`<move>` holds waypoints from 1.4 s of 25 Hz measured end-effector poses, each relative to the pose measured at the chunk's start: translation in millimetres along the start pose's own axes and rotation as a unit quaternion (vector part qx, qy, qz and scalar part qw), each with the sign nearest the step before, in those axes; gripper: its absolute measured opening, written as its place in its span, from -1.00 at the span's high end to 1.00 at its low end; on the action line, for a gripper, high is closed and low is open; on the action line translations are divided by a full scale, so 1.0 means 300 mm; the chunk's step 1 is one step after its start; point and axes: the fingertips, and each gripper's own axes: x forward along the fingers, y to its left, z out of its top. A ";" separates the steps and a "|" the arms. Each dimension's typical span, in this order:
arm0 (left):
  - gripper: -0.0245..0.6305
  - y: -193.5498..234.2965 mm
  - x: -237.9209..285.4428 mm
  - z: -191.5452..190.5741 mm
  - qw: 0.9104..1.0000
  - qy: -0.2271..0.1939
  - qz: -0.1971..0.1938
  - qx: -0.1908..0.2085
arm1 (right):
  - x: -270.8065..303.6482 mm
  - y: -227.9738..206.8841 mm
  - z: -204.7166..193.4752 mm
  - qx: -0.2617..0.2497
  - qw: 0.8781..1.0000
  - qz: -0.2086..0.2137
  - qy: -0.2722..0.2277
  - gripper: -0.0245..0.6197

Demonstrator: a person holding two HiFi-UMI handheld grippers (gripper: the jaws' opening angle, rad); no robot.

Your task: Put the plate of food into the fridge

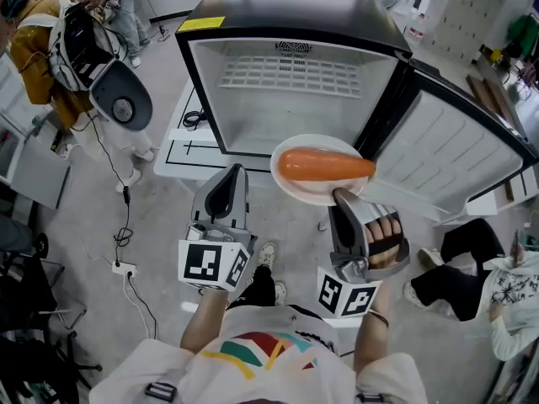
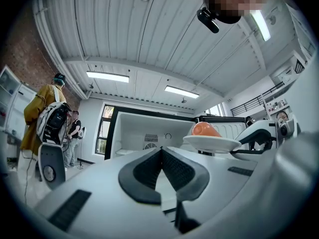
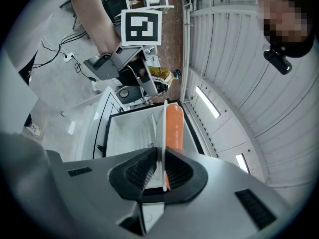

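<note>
A white plate [image 1: 296, 183] carrying an orange carrot-like food [image 1: 327, 166] hangs in the air in front of the open fridge [image 1: 290, 91]. My right gripper [image 1: 341, 197] is shut on the plate's near rim; in the right gripper view the plate [image 3: 164, 133] stands edge-on between the pads, the orange food [image 3: 174, 126] on its right side. My left gripper [image 1: 229, 183] hovers left of the plate with its jaws pressed together and nothing in them [image 2: 160, 153]. From the left gripper view the plate [image 2: 212, 143] and food [image 2: 205, 130] show to the right, before the fridge's white interior [image 2: 144, 128].
The fridge door [image 1: 459, 154] stands swung open to the right. A wire shelf [image 1: 286, 74] sits high inside the fridge. A person in a yellow coat [image 1: 34, 49] stands at the far left beside cables [image 1: 126, 251] on the floor. Another person [image 1: 497, 276] sits at the right.
</note>
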 end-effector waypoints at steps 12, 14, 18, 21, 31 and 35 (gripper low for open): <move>0.90 0.065 0.162 -0.021 1.000 -0.008 -0.018 -0.010 | 0.167 -0.013 -0.016 -0.006 1.000 -0.003 0.006 0.80; 0.90 0.098 0.198 -0.021 1.000 -0.011 -0.018 -0.011 | 0.215 -0.020 -0.011 -0.008 1.000 -0.005 0.004 0.80; 0.90 0.155 0.282 -0.025 1.000 -0.014 -0.024 -0.015 | 0.315 -0.038 -0.010 -0.015 1.000 -0.009 0.008 0.80; 0.90 0.176 0.340 -0.042 0.999 -0.008 -0.034 -0.019 | 0.387 -0.050 -0.005 -0.020 1.000 -0.009 0.011 0.80; 0.90 0.264 0.520 -0.049 0.998 -0.007 -0.053 -0.019 | 0.594 -0.079 -0.028 -0.027 0.999 -0.006 0.032 0.79; 0.90 0.278 0.579 -0.034 0.998 -0.011 -0.059 -0.022 | 0.656 -0.095 -0.060 -0.031 0.999 -0.004 0.040 0.79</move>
